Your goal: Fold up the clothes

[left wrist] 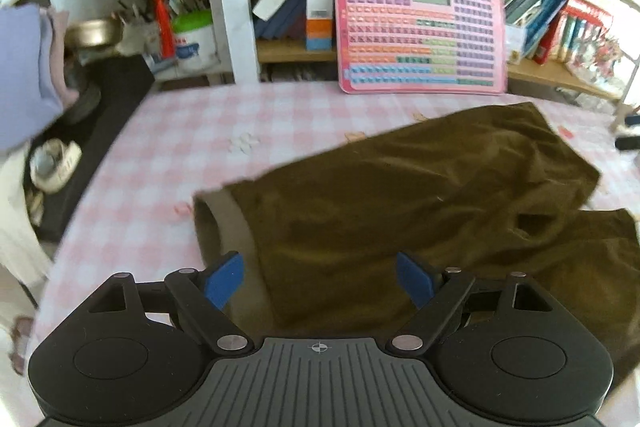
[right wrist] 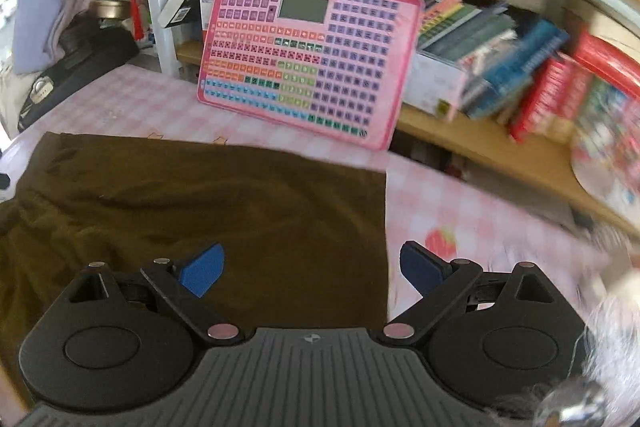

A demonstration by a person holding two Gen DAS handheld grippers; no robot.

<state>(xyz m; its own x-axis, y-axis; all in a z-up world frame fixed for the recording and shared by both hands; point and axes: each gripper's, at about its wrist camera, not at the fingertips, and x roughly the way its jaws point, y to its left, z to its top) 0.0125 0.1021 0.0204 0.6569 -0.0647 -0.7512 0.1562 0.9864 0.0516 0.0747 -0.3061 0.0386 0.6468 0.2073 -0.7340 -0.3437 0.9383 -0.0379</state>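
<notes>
So the olive-brown shorts (left wrist: 420, 203) are lying spread out on my pink checked tablecloth (left wrist: 208, 131), a bit rumpled, with the waistband end (left wrist: 216, 223) showing its lighter inside over at about 9 o'clock in my left camera. One leg runs up toward 2 o'clock and the other pokes out around 3 to 4 o'clock.

My left gripper (left wrist: 319, 281) is hanging right over the waistband area with its blue pads (left wrist: 224, 279) spread wide, nothing between them. My right gripper (right wrist: 310, 273) is wide apart too and gripping nothing. It sits over the straight edge of the shorts (right wrist: 200, 203), so one pad is above fabric and the other above bare tablecloth (right wrist: 460, 203) at about 3 o'clock. Can't really tell whether either one is touching the cloth or just above it.

At 12 o'clock in both views the pink keyboard toy (right wrist: 308, 63) leans against the bookshelf (left wrist: 540, 67), with books (right wrist: 500, 55) leaning behind it. There's a strawberry print (right wrist: 440, 241) on the cloth just beside my right pad.
</notes>
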